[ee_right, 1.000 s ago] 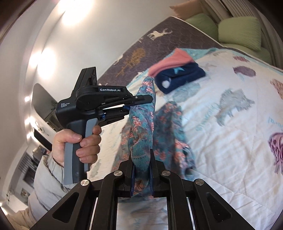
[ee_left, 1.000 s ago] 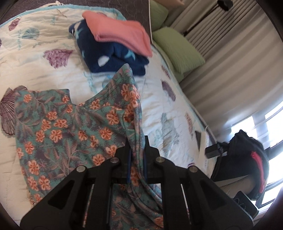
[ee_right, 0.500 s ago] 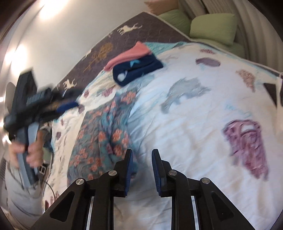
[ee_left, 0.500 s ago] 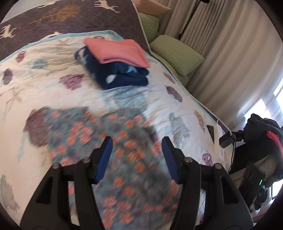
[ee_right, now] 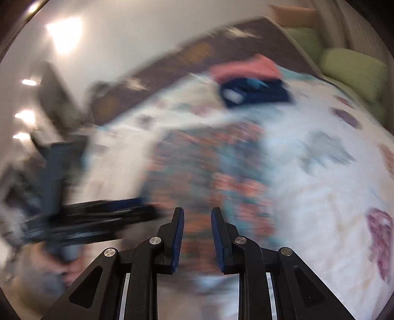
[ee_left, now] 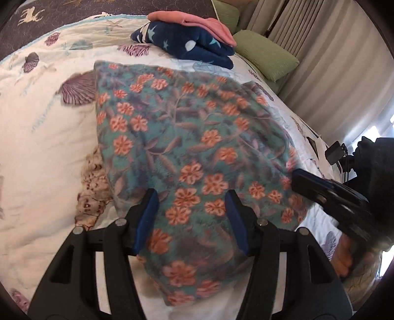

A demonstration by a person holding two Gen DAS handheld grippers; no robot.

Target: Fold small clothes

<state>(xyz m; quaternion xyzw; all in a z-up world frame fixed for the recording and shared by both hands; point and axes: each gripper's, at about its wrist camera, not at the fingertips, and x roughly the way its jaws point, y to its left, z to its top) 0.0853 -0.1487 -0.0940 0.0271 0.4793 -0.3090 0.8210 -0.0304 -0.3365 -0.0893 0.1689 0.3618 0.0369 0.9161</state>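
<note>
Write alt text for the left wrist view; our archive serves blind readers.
A floral garment lies spread on a seashell quilt, with the open left claw above its near edge. Behind it sit folded navy and pink clothes; the right claw enters at right.

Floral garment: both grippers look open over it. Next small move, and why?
Probably lower the left gripper and pinch the near edge of the floral garment. Both sets of jaws stand apart holding nothing, the cloth lies loosely spread on the quilt, and folded clothes are stacked beyond. Right wrist view is too blurred to place the right gripper.
</note>
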